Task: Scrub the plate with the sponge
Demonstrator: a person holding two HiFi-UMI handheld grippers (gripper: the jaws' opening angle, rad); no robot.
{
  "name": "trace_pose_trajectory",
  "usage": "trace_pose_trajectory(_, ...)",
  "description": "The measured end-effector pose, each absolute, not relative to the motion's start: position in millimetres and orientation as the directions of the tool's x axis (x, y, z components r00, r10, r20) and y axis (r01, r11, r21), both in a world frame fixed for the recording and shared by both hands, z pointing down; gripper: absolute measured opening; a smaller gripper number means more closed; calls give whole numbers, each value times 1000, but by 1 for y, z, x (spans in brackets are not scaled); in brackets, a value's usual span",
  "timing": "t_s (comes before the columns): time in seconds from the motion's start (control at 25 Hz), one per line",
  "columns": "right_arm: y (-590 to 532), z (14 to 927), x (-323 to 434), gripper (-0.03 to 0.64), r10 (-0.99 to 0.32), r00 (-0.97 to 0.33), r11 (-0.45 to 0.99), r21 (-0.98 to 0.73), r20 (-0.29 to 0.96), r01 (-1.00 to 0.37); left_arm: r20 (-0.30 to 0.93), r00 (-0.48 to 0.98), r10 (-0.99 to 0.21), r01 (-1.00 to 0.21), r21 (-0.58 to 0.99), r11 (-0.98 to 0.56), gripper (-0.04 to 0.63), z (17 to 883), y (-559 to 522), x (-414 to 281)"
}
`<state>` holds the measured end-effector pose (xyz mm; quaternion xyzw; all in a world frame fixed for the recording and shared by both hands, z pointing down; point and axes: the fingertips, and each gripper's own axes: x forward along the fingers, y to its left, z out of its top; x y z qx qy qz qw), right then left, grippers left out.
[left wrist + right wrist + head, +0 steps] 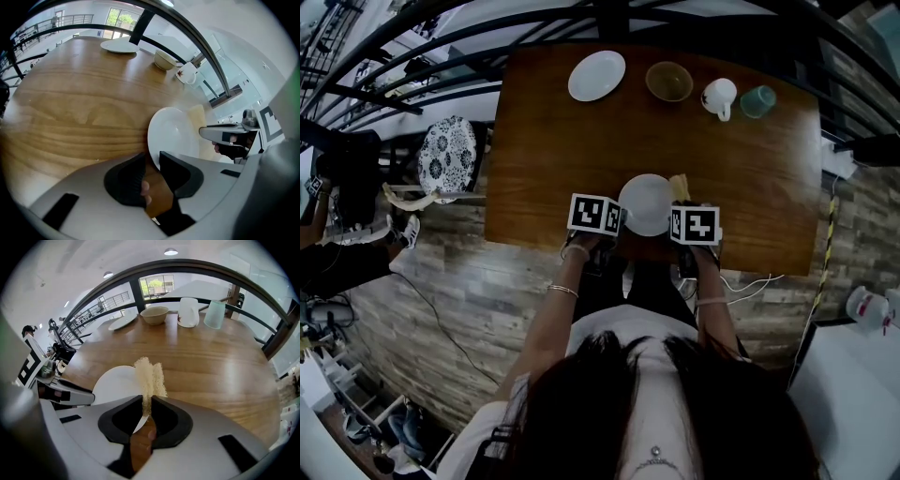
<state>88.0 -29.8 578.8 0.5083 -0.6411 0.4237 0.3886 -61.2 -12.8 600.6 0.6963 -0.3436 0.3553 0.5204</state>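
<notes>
**Plate (645,204), round white ceramic: hold points and hand pose**

1. Location. The plate lies near the front edge of the brown wooden table (534,150), between my two grippers. I cannot tell whether it is lifted clear of the wood.

2. Left side. My left gripper (153,161) is clamped on the plate's left rim, with one jaw against each face.

3. Handling, plate. I judge it stiff, glazed, slippery and breakable. The rim is the only practical hold. Scrubbing will push the plate sideways, so the clamp must be firm without levering the edge.

4. Handling, sponge. The pale yellow fibrous sponge (149,376) looks light and soft and should flatten under pressure. My right gripper (147,401) pinches its lower end, and most of it projects past the jaws. It stands at the plate's right edge; I cannot confirm contact.

5. Pose. Both grippers point steeply downward, close together in front of the body, with the forearms reaching forward roughly side by side.
</notes>
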Motion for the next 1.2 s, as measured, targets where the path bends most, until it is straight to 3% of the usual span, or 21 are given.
trace_pose_trajectory(0.76, -25, 550, 95, 77, -368, -191, 150, -144, 910, -978, 829, 552, -90, -820, 521, -236, 114, 595, -10, -57)
trace_pose_trajectory(1.2, -18, 532, 103, 76, -418, -199, 131, -158, 887, -979, 827, 522, -210, -850, 484, -208, 114, 570, -4, -61)
